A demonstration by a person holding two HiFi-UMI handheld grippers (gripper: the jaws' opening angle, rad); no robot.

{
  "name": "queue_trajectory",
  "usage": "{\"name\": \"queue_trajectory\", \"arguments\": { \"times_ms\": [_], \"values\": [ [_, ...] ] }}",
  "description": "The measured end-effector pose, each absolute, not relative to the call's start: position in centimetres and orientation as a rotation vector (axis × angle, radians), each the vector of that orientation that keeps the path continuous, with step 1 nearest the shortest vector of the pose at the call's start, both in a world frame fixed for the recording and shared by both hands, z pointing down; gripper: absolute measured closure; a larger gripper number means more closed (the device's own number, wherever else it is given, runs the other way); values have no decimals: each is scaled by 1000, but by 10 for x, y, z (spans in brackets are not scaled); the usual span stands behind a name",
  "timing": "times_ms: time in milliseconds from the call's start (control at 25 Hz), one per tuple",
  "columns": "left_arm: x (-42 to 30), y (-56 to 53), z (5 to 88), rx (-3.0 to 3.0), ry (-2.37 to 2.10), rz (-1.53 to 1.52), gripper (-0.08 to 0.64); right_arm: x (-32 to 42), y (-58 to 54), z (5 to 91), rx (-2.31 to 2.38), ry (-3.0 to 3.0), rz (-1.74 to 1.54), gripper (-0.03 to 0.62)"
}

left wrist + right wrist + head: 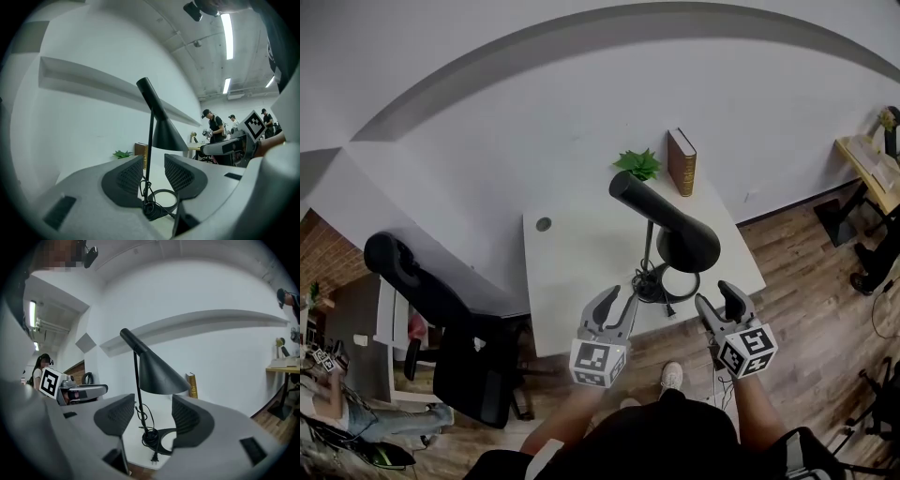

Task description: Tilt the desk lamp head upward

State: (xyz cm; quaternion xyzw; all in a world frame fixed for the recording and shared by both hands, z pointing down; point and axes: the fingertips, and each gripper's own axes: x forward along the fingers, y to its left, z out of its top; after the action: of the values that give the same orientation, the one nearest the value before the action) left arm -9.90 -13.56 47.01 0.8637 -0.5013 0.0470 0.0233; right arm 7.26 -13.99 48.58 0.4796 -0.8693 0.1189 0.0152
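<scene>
Both hand-held grippers hover at the front edge of the white desk (572, 272). The left gripper (617, 302) has its jaws apart with nothing between the pads, and the right gripper (717, 295) is likewise spread and empty. Just beyond their tips sits the black desk lamp (670, 220). Its ring base (675, 286) lies near the desk's front edge, with a coiled cable (645, 281) bunched at the foot of the thin upright stem (649, 244). The cone-shaped lamp head (157, 373) slants from its narrow top end, its wide mouth facing downward. Farther back, a brown book (682, 161) stands upright beside a small green plant (638, 164). A black office chair (441, 300) stands left of the desk.
</scene>
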Motion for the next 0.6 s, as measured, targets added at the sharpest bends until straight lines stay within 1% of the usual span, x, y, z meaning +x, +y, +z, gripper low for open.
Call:
{"name": "queue_trajectory", "arguments": {
  "times_ms": [200, 600],
  "values": [
    [-85, -153, 472, 2689, -1516, 169, 434, 76, -154, 487, 1464, -2760, 504, 371],
    [-69, -189, 483, 2682, -1545, 248, 434, 94, -179, 497, 1415, -2883, 984, 368]
  ]
}}
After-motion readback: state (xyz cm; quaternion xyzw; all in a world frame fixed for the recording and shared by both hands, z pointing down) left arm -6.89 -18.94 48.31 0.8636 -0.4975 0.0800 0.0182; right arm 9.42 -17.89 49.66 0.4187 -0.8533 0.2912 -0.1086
